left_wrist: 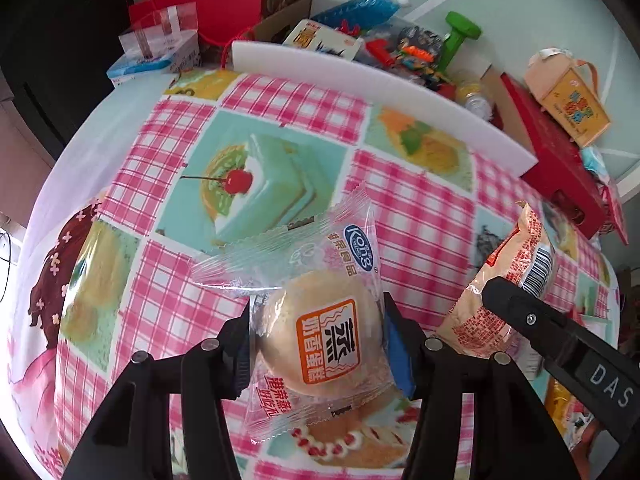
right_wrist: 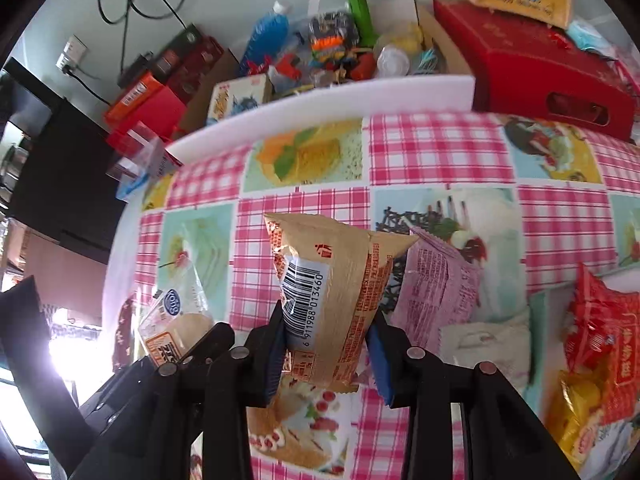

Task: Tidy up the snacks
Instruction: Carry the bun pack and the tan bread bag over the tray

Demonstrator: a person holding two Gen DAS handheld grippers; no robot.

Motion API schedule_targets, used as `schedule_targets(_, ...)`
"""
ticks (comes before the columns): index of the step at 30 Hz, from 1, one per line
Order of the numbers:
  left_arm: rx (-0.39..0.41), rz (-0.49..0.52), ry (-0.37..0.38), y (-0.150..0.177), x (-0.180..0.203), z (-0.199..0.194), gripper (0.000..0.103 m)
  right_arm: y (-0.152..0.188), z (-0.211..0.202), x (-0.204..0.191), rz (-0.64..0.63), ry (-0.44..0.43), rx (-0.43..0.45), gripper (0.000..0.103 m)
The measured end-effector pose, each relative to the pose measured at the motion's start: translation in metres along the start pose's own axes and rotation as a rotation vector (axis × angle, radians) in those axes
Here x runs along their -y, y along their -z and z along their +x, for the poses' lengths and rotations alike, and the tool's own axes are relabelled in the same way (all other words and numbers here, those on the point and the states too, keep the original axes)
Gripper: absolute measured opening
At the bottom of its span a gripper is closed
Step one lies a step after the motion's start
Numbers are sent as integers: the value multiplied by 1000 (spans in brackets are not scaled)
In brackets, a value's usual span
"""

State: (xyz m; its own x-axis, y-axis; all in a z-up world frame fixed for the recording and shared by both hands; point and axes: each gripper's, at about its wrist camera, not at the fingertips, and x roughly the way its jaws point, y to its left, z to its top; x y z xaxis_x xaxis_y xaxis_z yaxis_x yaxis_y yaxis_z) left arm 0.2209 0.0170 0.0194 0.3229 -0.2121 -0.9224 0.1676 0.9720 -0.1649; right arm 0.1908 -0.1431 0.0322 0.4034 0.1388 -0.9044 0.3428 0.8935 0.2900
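Note:
My left gripper [left_wrist: 320, 344] is shut on a clear-wrapped round cake [left_wrist: 320, 336] with an orange label, held above the patterned tablecloth [left_wrist: 256, 184]. It also shows in the right wrist view [right_wrist: 176, 328] at lower left. My right gripper [right_wrist: 326, 344] is shut on a tan snack bag [right_wrist: 332, 292] with a barcode, held upright. That bag shows in the left wrist view [left_wrist: 504, 292] at right. A pink packet [right_wrist: 436, 292] lies just right of the tan bag. Red and yellow snack packs [right_wrist: 600, 344] lie at the far right.
A white foam strip [left_wrist: 384, 88] borders the far side of the cloth. Behind it stand red boxes [left_wrist: 560, 160], a blue bottle [left_wrist: 360, 10], a green dumbbell [left_wrist: 460, 36], toys in a cardboard box and a peach gift box [left_wrist: 572, 100].

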Motion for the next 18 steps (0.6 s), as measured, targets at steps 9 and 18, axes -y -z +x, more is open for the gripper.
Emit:
schedule_targets(9,56,23,31,20,29,-39,57,25,-67,33,33,-20,134,39)
schedule_targets(18,94,44,51,52,66,-54,57,63,-104,77,119,16,213,39)
